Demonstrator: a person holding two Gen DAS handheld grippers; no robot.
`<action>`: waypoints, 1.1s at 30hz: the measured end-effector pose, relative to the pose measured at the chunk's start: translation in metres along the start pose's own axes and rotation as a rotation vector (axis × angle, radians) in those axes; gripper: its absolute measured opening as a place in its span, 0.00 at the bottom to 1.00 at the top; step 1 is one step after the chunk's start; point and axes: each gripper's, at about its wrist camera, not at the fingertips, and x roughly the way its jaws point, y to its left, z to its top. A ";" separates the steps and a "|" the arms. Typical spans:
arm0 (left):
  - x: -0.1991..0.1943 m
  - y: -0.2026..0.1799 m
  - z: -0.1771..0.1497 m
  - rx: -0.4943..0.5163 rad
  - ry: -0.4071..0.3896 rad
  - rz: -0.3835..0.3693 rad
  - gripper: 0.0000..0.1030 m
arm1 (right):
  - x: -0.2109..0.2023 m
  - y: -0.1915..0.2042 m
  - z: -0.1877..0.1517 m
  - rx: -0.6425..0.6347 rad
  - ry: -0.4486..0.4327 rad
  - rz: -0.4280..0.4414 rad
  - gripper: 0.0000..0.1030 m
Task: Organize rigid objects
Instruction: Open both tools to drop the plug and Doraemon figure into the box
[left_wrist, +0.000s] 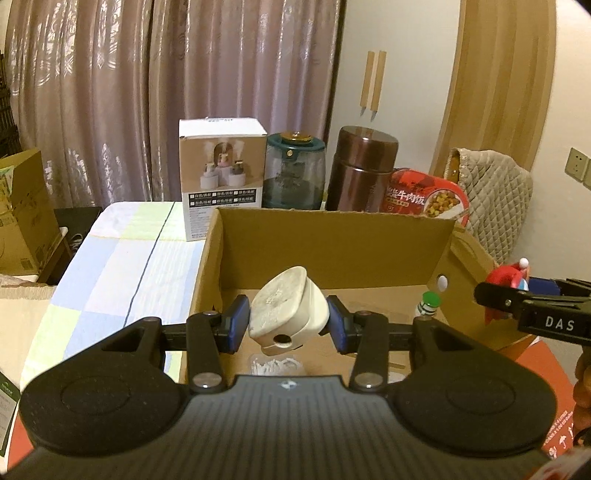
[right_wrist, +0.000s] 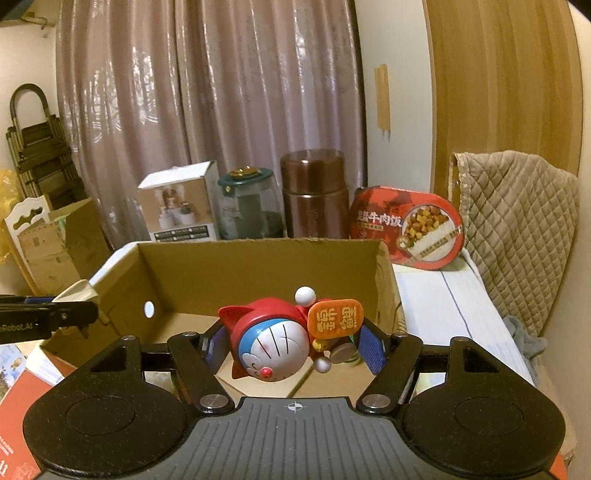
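My left gripper (left_wrist: 287, 324) is shut on a white plastic plug-like object (left_wrist: 286, 314) and holds it over the open cardboard box (left_wrist: 332, 236). My right gripper (right_wrist: 293, 345) is shut on a red and blue cat figurine with an orange sign (right_wrist: 275, 341), held over the same box (right_wrist: 258, 258). The right gripper also shows in the left wrist view (left_wrist: 532, 310) at the box's right wall, with the figurine (left_wrist: 508, 275) behind it. The left gripper shows at the left edge of the right wrist view (right_wrist: 48, 314). A small clear item (left_wrist: 277, 363) lies on the box floor.
Behind the box stand a white product carton (left_wrist: 221, 177), a green-lidded glass jar (left_wrist: 293, 171), a brown canister (left_wrist: 360, 170) and a red food tin (left_wrist: 424, 199). A green-capped bottle (left_wrist: 428, 302) is in the box. A quilted chair back (right_wrist: 517, 221) is at right, a checked cloth (left_wrist: 122, 266) at left.
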 end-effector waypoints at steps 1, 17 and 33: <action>0.002 0.000 0.000 -0.003 0.002 0.002 0.38 | 0.001 -0.002 -0.001 0.003 0.004 -0.003 0.65; 0.019 -0.001 -0.009 -0.004 0.031 0.013 0.38 | 0.010 -0.007 -0.008 0.011 0.033 -0.003 0.65; 0.019 -0.003 -0.010 0.011 0.019 0.003 0.39 | 0.013 -0.006 -0.013 0.006 0.046 -0.006 0.65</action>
